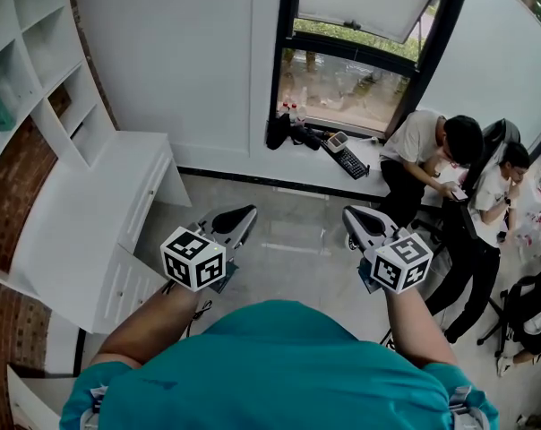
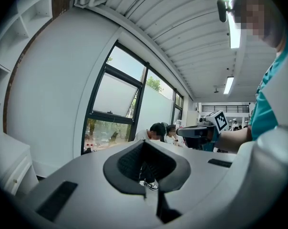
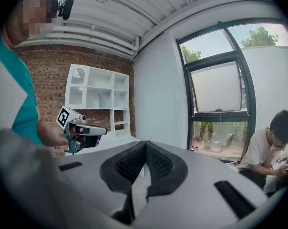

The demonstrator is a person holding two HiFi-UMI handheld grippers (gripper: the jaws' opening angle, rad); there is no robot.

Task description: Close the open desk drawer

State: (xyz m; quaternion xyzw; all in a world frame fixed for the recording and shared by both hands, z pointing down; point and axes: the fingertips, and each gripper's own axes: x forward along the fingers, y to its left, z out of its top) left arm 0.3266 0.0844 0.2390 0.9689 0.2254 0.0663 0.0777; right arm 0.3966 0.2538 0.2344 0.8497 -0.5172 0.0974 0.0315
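off to my left, the drawer fronts (image 1: 148, 197) of the white counter (image 1: 78, 218) show none plainly pulled out, so closing may be over or yet to come, while my left tool (image 1: 244, 215) and right tool (image 1: 353, 215) hover well apart from them, each pinched together on nothing.

The left gripper (image 1: 244, 218) and right gripper (image 1: 356, 218) are held side by side, apart, above the grey floor (image 1: 293, 249), both pointing toward 12 o'clock. A white table (image 1: 82, 213) with drawer fronts stands at 9 o'clock, with a white shelf unit (image 1: 38, 70) at 10 o'clock. A keyboard (image 1: 351, 162) lies on the window (image 1: 360, 70) sill at 1 o'clock, and two seated people (image 1: 432, 146) are at 3 o'clock.
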